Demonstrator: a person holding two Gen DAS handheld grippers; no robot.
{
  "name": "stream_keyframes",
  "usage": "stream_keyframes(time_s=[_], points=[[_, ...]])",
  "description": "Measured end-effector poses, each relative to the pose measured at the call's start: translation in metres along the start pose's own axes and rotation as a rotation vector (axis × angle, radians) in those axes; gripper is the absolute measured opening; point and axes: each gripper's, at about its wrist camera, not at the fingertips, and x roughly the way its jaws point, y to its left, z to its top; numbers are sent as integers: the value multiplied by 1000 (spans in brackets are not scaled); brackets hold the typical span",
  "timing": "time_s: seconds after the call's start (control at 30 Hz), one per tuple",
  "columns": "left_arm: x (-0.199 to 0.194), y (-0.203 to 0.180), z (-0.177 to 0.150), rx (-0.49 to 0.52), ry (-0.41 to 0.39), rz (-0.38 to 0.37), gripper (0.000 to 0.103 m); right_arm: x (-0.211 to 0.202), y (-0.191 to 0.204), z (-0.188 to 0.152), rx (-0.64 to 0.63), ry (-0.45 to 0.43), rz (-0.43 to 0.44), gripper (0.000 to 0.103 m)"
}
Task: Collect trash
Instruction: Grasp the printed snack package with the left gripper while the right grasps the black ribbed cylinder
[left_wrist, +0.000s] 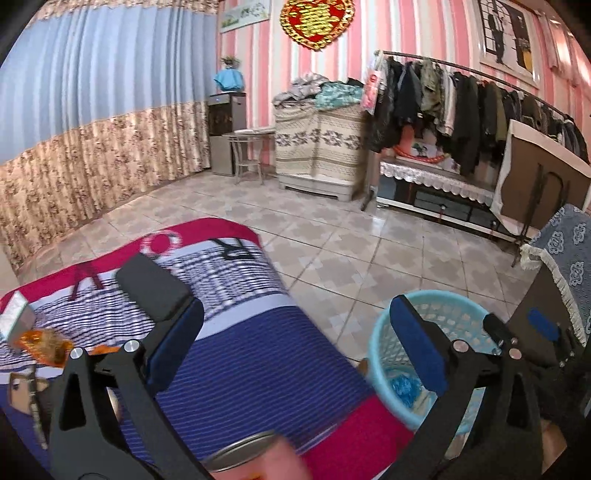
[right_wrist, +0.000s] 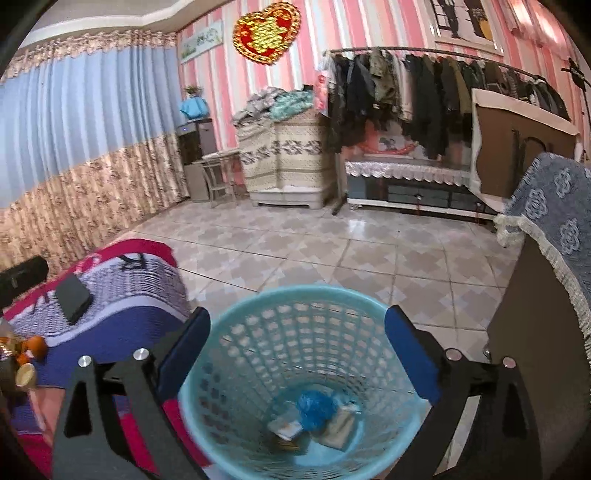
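Both the left gripper (left_wrist: 295, 339) and right gripper (right_wrist: 297, 354) gape wide, empty. An orange wrapper (left_wrist: 44, 345) lies at 9 o'clock: likely light, crinkly; pinch an edge. The basket (right_wrist: 295, 295) holds 3 scraps.

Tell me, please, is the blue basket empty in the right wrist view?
No, the basket already holds a crumpled blue bag and a few paper scraps at its bottom.

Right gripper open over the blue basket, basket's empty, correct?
Not empty. The right wrist view shows the right gripper open over the blue basket, but trash lies at its bottom: a crumpled blue bag and wrappers.
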Motion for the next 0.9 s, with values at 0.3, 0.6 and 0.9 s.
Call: stream_keyframes(time_s=[0.3, 0.6, 0.9], points=[[-41, 105, -27, -43, 17, 191, 97, -22, 83, -7, -126, -23, 134, 93], [-65, 214, -86, -120, 112, 360, 97, -31, 153, -27, -202, 13, 242, 93], [-61, 257, -138, -146, 202, 377, 97, -41, 206, -46, -291, 31, 302, 93]])
